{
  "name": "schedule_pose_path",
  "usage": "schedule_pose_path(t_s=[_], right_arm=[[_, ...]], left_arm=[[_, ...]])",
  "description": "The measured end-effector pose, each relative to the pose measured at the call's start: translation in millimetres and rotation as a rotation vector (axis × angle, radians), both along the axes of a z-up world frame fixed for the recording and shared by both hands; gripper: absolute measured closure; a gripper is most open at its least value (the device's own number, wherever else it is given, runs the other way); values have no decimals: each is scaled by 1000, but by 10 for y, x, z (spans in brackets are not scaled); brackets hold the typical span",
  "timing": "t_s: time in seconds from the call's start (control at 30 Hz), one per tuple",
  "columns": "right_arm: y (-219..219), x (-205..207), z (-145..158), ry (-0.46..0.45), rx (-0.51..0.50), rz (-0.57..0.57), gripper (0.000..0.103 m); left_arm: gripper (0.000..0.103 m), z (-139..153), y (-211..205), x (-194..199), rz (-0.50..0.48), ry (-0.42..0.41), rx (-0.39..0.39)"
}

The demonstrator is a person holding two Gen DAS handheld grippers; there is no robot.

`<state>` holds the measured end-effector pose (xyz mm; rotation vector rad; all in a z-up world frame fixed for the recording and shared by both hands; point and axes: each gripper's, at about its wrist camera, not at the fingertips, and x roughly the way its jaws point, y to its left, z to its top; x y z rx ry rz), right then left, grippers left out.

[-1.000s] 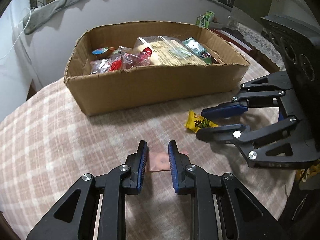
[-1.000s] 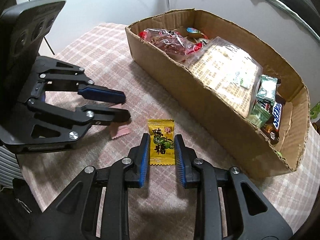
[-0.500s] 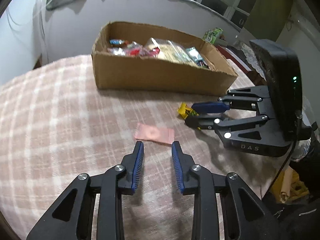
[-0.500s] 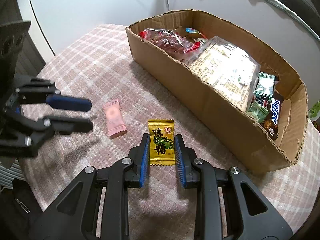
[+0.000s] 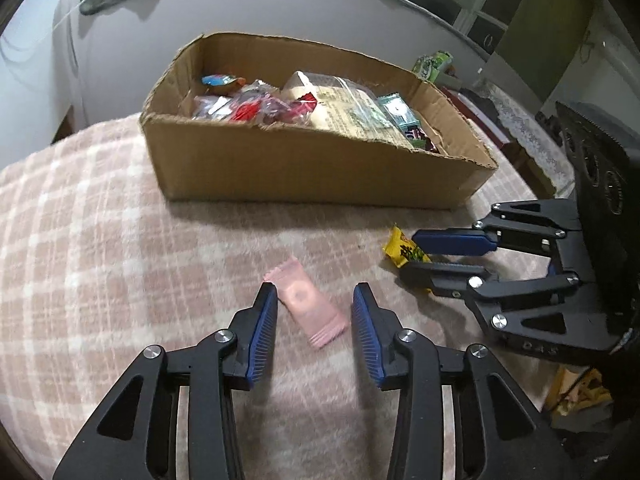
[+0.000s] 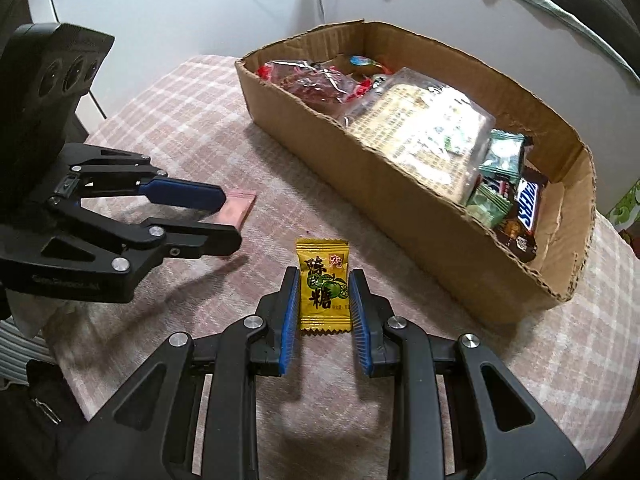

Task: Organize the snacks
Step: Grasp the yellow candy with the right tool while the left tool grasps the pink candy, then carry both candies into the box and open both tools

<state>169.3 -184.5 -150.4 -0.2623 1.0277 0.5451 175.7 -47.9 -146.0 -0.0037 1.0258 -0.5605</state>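
The pink candy packet is seen lying flat on the checked table, on the near side of the cardboard box and well apart from it. It lies between the fingers of the left gripper, whose jaws are opening; the packet is not pressed by either pad. Its long axis runs slantwise across the gap, one end just beside the left finger and pointing toward the box, the other end lying nearer the right finger. A squarer grip is judged to need a roll of the wrist, so that the pads close across the packet's short width.

The yellow candy packet lies further right along the box's near wall. It sits between the fingers of the right gripper, its long axis parallel to them. The jaws are nearly closed, and the pads appear to rest against its two long edges.

Each packet is thus nearest its own gripper. The box, already holding other snacks, lies ahead of both.
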Motion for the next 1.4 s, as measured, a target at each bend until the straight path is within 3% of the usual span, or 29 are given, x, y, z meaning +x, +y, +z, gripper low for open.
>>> schedule_pose_path(t_s=[0.3, 0.33, 0.5, 0.6, 0.73, 1.1, 1.4], right_arm=[[-40, 27, -25, 5, 6, -21, 77], [-38, 24, -24, 2, 6, -23, 77], [-14, 22, -38, 2, 2, -18, 77], [15, 11, -34, 3, -3, -9, 77], [53, 0, -37, 2, -12, -2, 77], [51, -104, 32, -26, -4, -10, 78], [5, -160, 358, -87, 38, -15, 78]], left_arm=[[62, -5, -235, -110, 1, -86, 122], [58, -9, -218, -124, 11, -88, 132], [58, -26, -245, -167, -7, -109, 164], [71, -19, -257, -152, -19, -120, 176], [84, -17, -240, -115, -12, -127, 175], [85, 37, -193, -263, 6, -160, 156], [85, 425, -80, -327, 41, -251, 105]])
